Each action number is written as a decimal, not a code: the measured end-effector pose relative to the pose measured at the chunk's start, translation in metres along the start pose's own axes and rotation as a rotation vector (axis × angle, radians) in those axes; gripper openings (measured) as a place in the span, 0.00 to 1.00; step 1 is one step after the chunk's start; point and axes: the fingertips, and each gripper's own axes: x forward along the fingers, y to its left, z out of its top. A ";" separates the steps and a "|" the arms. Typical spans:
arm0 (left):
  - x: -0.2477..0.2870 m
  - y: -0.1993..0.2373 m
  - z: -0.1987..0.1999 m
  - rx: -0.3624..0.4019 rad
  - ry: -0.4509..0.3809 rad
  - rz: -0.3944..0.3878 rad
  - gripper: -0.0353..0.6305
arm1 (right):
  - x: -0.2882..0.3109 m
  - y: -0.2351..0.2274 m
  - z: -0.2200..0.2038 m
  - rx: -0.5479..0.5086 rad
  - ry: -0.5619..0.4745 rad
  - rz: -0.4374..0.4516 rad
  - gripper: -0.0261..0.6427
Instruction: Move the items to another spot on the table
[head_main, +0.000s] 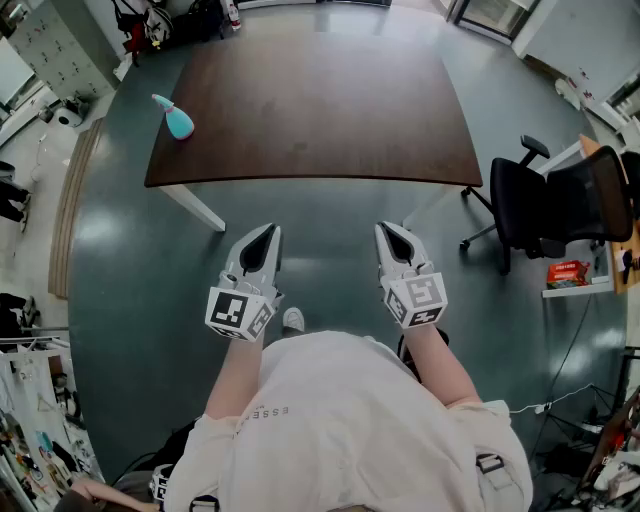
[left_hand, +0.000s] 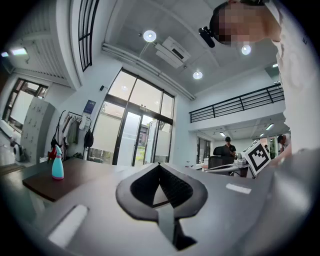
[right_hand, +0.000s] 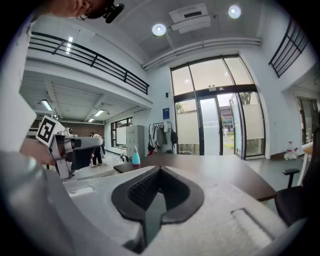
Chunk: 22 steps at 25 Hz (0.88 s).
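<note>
On table's far left corner, at 10 o'clock in head view: teal spray bottle (head_main: 178, 118), upright on dark brown table (head_main: 320, 110). Left gripper (head_main: 266, 233) at 7 o'clock, short of table's near edge, over grey floor (head_main: 150, 300); jaws clenched together, nothing between. Right gripper (head_main: 390, 230) at 5 o'clock, beside left one, not touching it; jaws likewise pressed together, empty. Both well apart from bottle. Black office chair (head_main: 560, 205) at 3 o'clock, off table's right corner. Person's white shirt (head_main: 350, 420) at 6 o'clock.
</note>
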 end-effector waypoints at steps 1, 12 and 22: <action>0.000 0.000 0.001 -0.003 -0.006 -0.006 0.07 | 0.001 0.000 0.000 0.000 0.001 0.000 0.03; 0.003 0.009 0.009 -0.005 -0.019 0.000 0.07 | 0.011 -0.005 0.001 0.035 0.008 -0.029 0.03; -0.023 0.078 0.015 -0.011 -0.039 0.104 0.07 | 0.067 0.028 0.008 0.022 0.011 0.029 0.03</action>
